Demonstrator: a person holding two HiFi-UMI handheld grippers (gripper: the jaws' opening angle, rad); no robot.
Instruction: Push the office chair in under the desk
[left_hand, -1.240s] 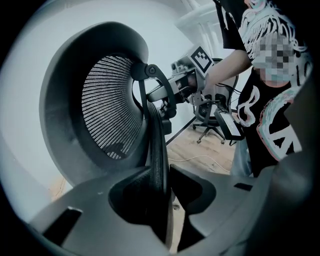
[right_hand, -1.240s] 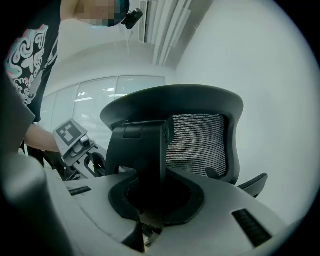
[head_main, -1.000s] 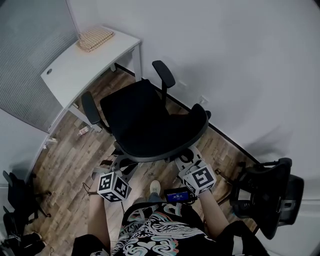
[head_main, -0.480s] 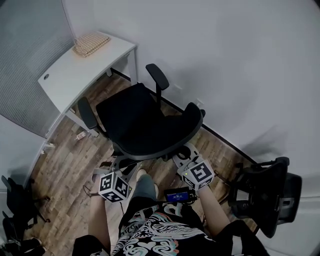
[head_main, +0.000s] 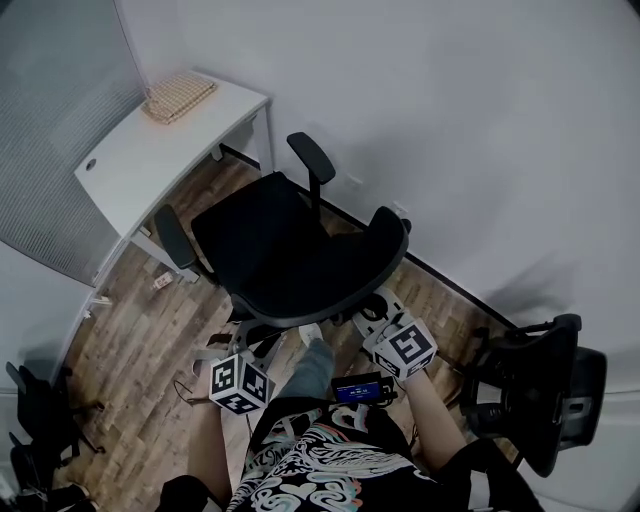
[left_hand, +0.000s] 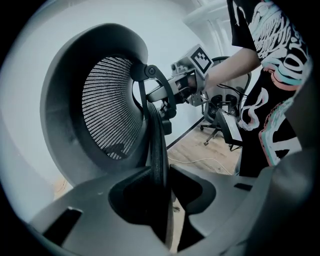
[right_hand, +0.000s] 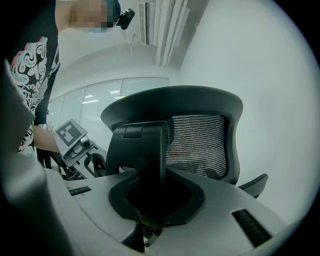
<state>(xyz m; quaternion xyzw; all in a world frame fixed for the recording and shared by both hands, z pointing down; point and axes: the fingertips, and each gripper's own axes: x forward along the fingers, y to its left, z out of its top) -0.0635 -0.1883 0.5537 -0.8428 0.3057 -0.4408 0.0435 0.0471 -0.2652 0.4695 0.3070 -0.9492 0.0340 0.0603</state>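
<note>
The office chair (head_main: 290, 250) stands just short of the desk (head_main: 140, 150), seat facing it. The left claw (left_hand: 162, 182) pinches the edge of the backrest (left_hand: 65, 100); the right claw (right_hand: 150, 197) clamps its rear bracket (right_hand: 140, 150). Best push evenly with both, steering the armrests (head_main: 172, 235) clear of the desk leg (head_main: 267, 135).

I see the office chair (head_main: 280, 250) mid-floor, with the tabletop (head_main: 130, 165) beyond it at left. A woven tray (head_main: 180, 97) lies on the tabletop's far end. A second chair (head_main: 535, 390) stands at right.
</note>
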